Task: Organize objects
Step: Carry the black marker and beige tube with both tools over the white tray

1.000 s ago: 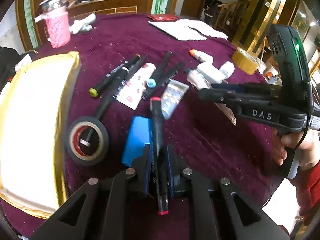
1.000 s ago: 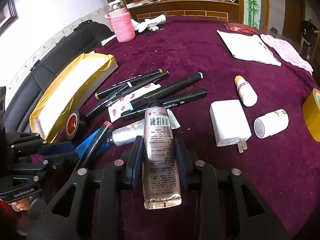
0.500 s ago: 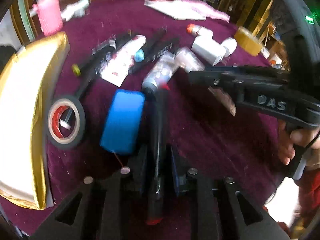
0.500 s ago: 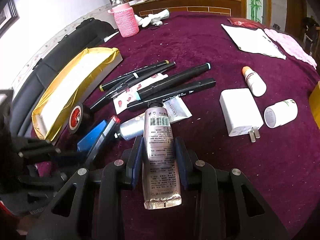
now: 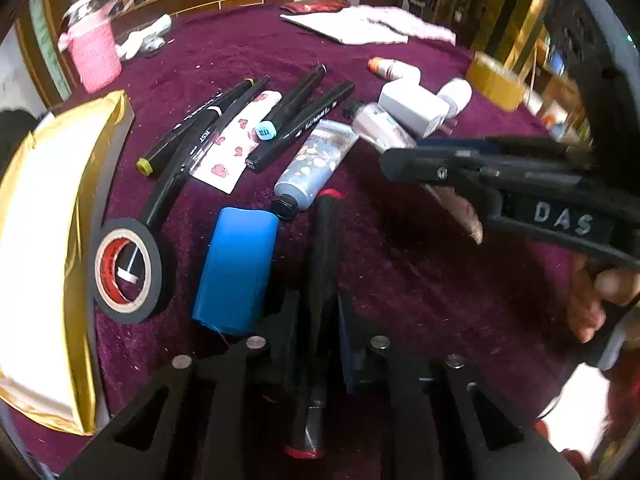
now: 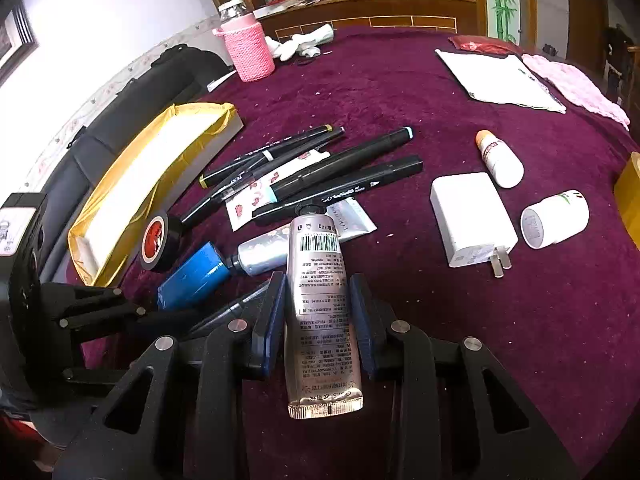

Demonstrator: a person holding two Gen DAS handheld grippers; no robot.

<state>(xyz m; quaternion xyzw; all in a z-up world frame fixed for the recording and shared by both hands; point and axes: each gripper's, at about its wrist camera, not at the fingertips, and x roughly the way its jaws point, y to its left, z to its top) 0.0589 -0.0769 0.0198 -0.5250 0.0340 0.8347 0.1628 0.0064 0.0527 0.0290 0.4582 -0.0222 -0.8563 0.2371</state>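
silver, barcoded cream tube (image 6: 320, 304) sits clamped in the right gripper (image 6: 318, 320) above the counter (image 6: 540, 320); left gripper (image 5: 316, 320) clamps a red-capped black marker (image 5: 320, 280); bare cloth lies rightward

Purple-clothed table (image 6: 400, 92) bears markers (image 6: 344, 162), tubes (image 6: 264, 254), tape (image 6: 158, 242).

Colours across the deep purple tablecloth (image 6: 400, 92)

Beside the gold-lined, white-bottomed box (image 5: 44, 216): black tape roll (image 5: 128, 271) with red-printed core, bright blue block (image 5: 238, 270), black markers (image 5: 300, 120) capped yellow-green and pale blue, white card (image 5: 236, 144) dotted with red hearts. Farther from the box: silver barcode tube (image 6: 320, 304), floral grey-blue tube (image 5: 316, 164), white charger (image 6: 472, 218), pink knitted holder (image 6: 248, 50).
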